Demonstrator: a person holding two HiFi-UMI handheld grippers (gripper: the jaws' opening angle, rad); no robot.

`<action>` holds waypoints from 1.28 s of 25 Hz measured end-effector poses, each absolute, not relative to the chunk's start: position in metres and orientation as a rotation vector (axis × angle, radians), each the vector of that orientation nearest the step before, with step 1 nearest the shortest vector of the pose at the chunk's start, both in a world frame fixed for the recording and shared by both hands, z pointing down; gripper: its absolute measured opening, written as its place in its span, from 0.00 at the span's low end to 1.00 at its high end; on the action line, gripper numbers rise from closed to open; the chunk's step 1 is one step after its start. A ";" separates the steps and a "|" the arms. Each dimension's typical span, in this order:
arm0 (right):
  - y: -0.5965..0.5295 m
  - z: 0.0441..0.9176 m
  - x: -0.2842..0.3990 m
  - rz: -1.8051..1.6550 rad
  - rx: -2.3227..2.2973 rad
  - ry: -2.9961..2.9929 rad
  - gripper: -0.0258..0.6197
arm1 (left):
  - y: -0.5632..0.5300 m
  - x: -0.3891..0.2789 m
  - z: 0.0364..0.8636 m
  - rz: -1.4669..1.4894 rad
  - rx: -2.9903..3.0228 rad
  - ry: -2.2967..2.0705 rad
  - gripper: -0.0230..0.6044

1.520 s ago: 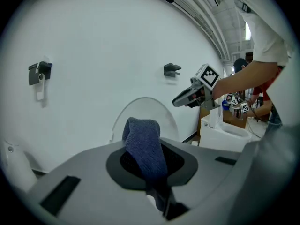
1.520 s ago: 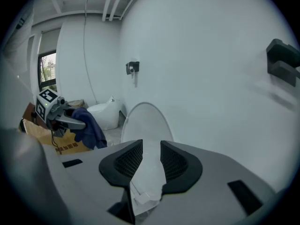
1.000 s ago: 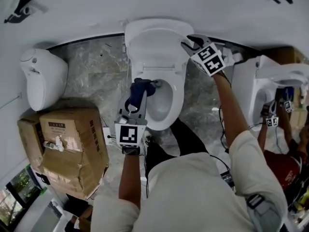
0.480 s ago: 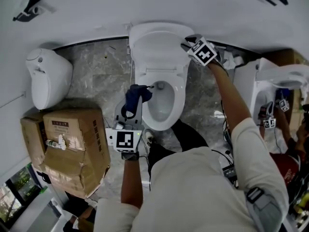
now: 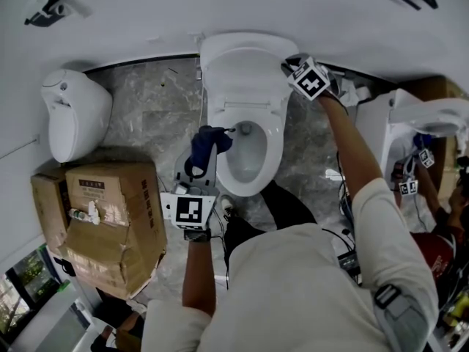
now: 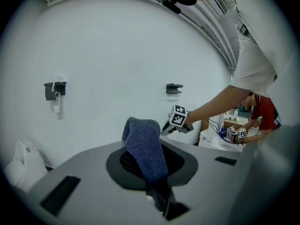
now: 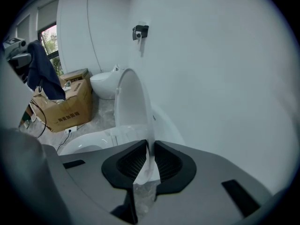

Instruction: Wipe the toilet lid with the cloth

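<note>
The white toilet lid stands raised against the wall behind the open seat and bowl. My right gripper is at the lid's upper right edge. In the right gripper view the lid's thin edge runs between the jaws of the right gripper, which are closing and press on it. My left gripper hovers at the bowl's left rim, shut on a dark blue cloth. That cloth drapes over the left gripper in its own view.
A torn cardboard box sits on the floor at the left, with a white fixture behind it. To the right stands a second toilet, where another person holds grippers. Cables lie on the marble floor.
My right gripper came down onto the lid's right edge and its jaws narrowed on it. My left gripper, still holding the cloth, drew back slightly from the bowl.
</note>
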State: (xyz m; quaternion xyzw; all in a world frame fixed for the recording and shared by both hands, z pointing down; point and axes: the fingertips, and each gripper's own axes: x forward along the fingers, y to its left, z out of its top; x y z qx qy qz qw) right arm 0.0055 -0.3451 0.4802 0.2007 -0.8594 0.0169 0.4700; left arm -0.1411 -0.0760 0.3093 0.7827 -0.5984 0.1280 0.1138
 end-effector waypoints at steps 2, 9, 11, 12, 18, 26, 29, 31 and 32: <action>-0.341 0.480 0.007 0.040 0.494 -2.104 0.15 | -0.073 -0.143 0.308 0.376 2.304 -1.762 0.11; -0.314 0.472 0.011 0.036 0.476 -2.099 0.15 | -0.059 -0.146 0.308 0.372 2.311 -1.743 0.11; -0.303 0.468 0.013 0.041 0.471 -2.104 0.15 | -0.055 -0.148 0.307 0.360 2.316 -1.741 0.11; -0.297 0.467 0.014 0.043 0.469 -2.107 0.15 | -0.053 -0.149 0.307 0.352 2.318 -1.744 0.11; -0.256 0.466 0.022 0.030 0.453 -2.092 0.16 | -0.033 -0.152 0.297 0.339 2.336 -1.723 0.11; -0.201 0.468 0.030 0.072 0.412 -2.074 0.19 | -0.004 -0.162 0.290 0.320 2.357 -1.711 0.11; -0.177 0.474 0.034 0.099 0.371 -2.070 0.22 | 0.008 -0.163 0.290 0.309 2.362 -1.682 0.11; -0.161 0.479 0.037 0.112 0.336 -2.061 0.23 | 0.014 -0.163 0.289 0.298 2.369 -1.670 0.11; -0.152 0.480 0.038 0.108 0.317 -2.054 0.24 | 0.016 -0.164 0.289 0.291 2.372 -1.667 0.11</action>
